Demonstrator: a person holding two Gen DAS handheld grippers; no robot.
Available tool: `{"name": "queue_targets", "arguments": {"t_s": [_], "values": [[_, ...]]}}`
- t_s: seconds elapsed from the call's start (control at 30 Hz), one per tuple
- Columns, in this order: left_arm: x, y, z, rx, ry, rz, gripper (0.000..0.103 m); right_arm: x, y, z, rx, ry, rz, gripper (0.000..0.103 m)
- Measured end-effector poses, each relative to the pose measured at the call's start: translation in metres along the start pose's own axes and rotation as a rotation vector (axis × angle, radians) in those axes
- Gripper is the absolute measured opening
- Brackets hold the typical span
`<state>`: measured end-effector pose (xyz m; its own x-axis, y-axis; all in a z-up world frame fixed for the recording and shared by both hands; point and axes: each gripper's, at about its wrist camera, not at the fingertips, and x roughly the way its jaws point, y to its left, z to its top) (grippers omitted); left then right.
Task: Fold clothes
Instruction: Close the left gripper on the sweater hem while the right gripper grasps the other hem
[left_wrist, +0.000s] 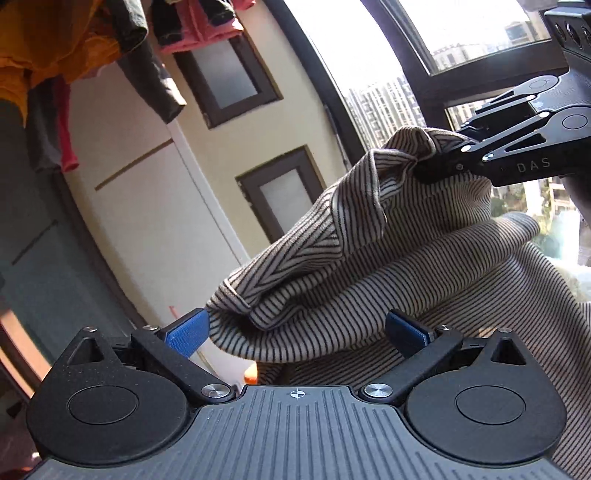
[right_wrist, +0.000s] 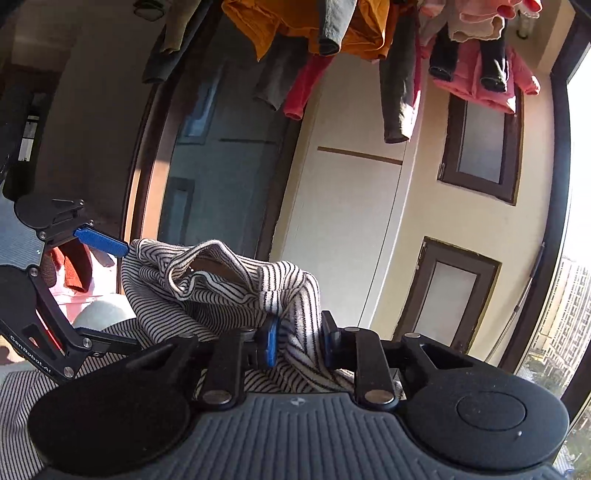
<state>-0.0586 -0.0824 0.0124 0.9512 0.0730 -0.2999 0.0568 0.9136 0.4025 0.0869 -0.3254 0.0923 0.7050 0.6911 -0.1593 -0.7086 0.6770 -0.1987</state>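
A black-and-cream striped garment (left_wrist: 369, 258) hangs bunched in the air between my two grippers. My left gripper (left_wrist: 295, 332) is open, its blue pads (left_wrist: 186, 334) wide apart, with a fold of the garment draped between them. My right gripper (right_wrist: 301, 345) is shut on a bunch of the striped garment (right_wrist: 221, 280). In the left wrist view the right gripper (left_wrist: 436, 162) shows at the upper right, pinching the cloth's top edge. In the right wrist view the left gripper (right_wrist: 88, 291) shows at the left, open beside the cloth.
Several clothes hang overhead: orange, grey and pink pieces (right_wrist: 314, 33), also in the left wrist view (left_wrist: 55, 44). A cream wall with dark-framed windows (right_wrist: 480, 144) is ahead. A large window (left_wrist: 424, 55) onto apartment towers is at the right.
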Motion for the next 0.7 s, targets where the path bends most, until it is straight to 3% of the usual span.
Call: {"name": "queue_targets", "arguments": {"t_s": [0.1,0.23,0.33,0.37,0.47,0.57,0.6,0.67,0.7], "values": [[-0.013,0.003,0.014,-0.074,0.001,0.049,0.103,-0.026,-0.009,0.009,0.034,-0.056,0.03,0.016],[0.015,-0.009,0.011,-0.019,0.092,0.237,0.103,-0.059,-0.022,0.021,0.074,-0.125,0.067,0.015],[0.034,-0.016,-0.005,-0.04,0.169,0.284,0.103,-0.056,-0.036,0.015,0.088,-0.127,0.082,0.015],[0.038,-0.011,-0.003,-0.073,0.186,0.272,0.099,-0.049,-0.042,0.009,0.096,-0.119,0.09,0.015],[0.036,-0.005,0.0,-0.158,0.177,0.202,0.055,-0.044,-0.043,-0.001,0.113,-0.077,0.094,0.015],[0.036,-0.008,0.004,-0.173,0.142,0.188,0.038,-0.044,-0.036,-0.013,0.109,-0.037,0.075,0.019],[0.039,-0.008,0.008,-0.161,0.131,0.197,0.029,-0.045,-0.033,-0.019,0.096,-0.03,0.062,0.022],[0.044,-0.003,0.014,-0.182,0.116,0.203,0.025,-0.05,-0.028,-0.03,0.088,-0.009,0.036,0.047],[0.046,0.003,0.016,-0.21,0.113,0.195,0.022,-0.052,-0.026,-0.035,0.093,0.012,0.023,0.069]]}}
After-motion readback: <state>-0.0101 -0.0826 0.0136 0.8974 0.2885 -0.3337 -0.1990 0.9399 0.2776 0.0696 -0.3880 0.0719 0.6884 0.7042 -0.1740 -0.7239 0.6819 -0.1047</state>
